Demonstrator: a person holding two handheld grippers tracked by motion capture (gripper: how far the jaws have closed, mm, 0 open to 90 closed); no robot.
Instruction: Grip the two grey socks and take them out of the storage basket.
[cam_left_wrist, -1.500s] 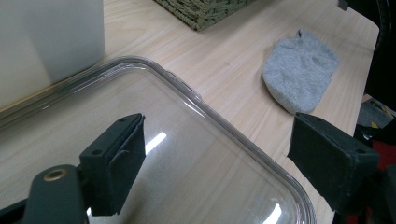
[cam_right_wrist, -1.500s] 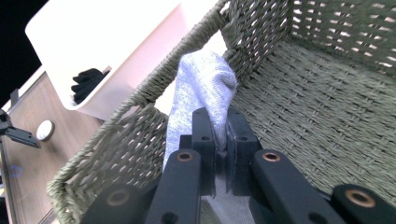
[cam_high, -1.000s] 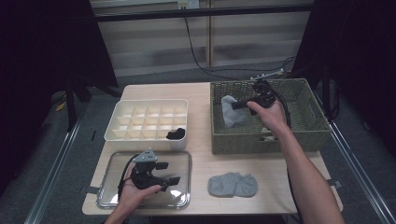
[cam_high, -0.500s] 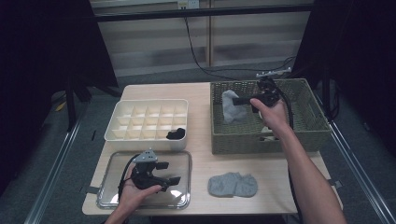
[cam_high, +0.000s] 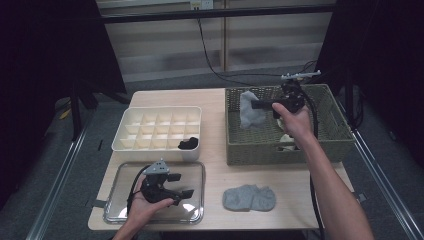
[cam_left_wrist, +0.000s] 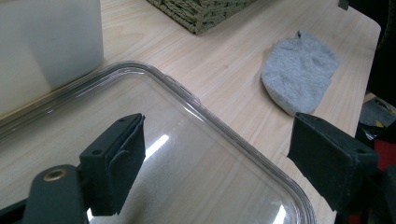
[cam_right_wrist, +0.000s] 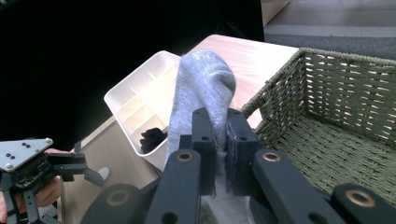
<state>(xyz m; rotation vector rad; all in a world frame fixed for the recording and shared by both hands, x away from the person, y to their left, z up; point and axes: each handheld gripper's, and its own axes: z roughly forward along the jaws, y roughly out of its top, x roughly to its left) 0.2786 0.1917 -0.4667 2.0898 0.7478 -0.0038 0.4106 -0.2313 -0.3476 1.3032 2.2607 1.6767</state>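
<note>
With our right gripper (cam_high: 256, 104) clamped on the grey sock (cam_high: 251, 111) at the frame's upper right, above the basket (cam_high: 330, 145), we should lift it clear of the rim before swinging it leftward, while our left gripper (cam_high: 186, 186) waits open over the tray (cam_high: 114, 211).

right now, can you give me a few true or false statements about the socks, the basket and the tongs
1. The right tongs are shut on a grey sock. True.
2. That sock lies flat on the basket floor. False: it hangs lifted above the wicker basket.
3. The left tongs grip the second grey sock. False: they stand open over the clear tray, and that sock lies on the table.
4. A dark item sits in a compartment of the white divided box. True.
</note>
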